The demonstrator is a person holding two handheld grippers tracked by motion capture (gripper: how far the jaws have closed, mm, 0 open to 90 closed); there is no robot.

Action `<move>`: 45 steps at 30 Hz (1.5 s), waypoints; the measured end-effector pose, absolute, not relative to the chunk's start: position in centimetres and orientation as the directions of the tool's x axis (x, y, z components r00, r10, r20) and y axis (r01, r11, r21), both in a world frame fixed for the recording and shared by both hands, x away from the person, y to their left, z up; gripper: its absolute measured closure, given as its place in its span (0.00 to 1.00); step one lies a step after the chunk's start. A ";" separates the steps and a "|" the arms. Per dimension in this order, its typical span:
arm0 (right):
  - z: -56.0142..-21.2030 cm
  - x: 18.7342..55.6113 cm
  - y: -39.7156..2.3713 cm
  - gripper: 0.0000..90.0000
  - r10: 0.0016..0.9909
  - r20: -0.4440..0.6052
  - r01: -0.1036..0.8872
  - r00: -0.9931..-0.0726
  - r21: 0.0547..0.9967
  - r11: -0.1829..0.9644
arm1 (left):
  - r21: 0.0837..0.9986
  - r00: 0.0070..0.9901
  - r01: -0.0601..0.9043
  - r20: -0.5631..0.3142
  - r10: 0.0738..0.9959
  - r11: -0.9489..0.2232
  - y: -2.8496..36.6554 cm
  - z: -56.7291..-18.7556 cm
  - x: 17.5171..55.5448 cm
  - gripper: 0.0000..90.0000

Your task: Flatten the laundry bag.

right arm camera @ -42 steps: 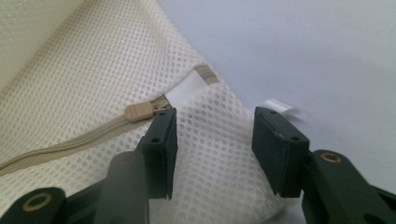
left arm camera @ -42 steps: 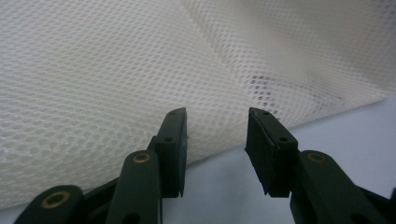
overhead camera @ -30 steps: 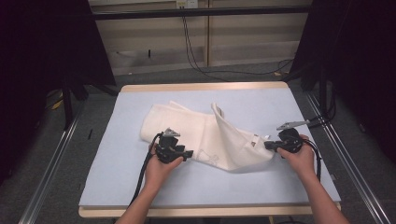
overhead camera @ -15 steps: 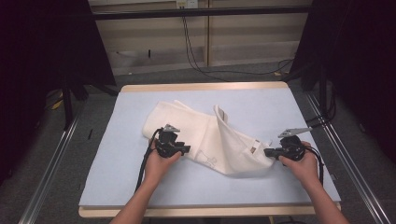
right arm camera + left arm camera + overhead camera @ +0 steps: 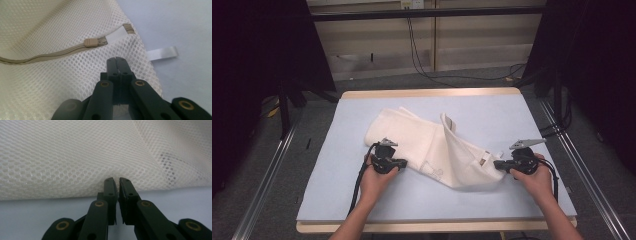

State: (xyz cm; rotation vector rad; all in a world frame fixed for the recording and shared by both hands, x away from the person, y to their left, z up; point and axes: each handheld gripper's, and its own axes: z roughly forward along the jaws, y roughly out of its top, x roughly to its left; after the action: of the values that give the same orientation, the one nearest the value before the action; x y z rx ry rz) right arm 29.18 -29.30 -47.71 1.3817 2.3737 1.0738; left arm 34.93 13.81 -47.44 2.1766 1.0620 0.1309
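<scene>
Two corners of the job are looking secured. The pale blue padded table top is carrying your landmark, the cream-white mesh laundry bag, which is lying crumpled and partly folded over near the middle of it, not yet spread or squared. At the bag's near left edge your left gripper has just been closing; its jaws are standing almost together, nipping a fold of mesh between them. At the bag's near right corner your right gripper is pinching the mesh with its jaws pressed together, just below the tan zipper and its slider, beside a small white ribbon tab. By my reading, gripping is done; pulling flat and folding are remaining.
</scene>
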 end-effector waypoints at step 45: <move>-48.2 31.4 -29.0 0.83 0.811 0.178 0.658 -0.558 0.689 0.302 | 0.586 0.402 0.789 -0.269 0.875 -0.182 13.8 -47.1 38.4 0.59</move>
State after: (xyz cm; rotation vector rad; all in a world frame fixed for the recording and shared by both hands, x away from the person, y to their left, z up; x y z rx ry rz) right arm 31.39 -28.98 -48.22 1.3546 2.3630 1.0981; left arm 38.39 13.76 -47.09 1.9964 1.4154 0.1657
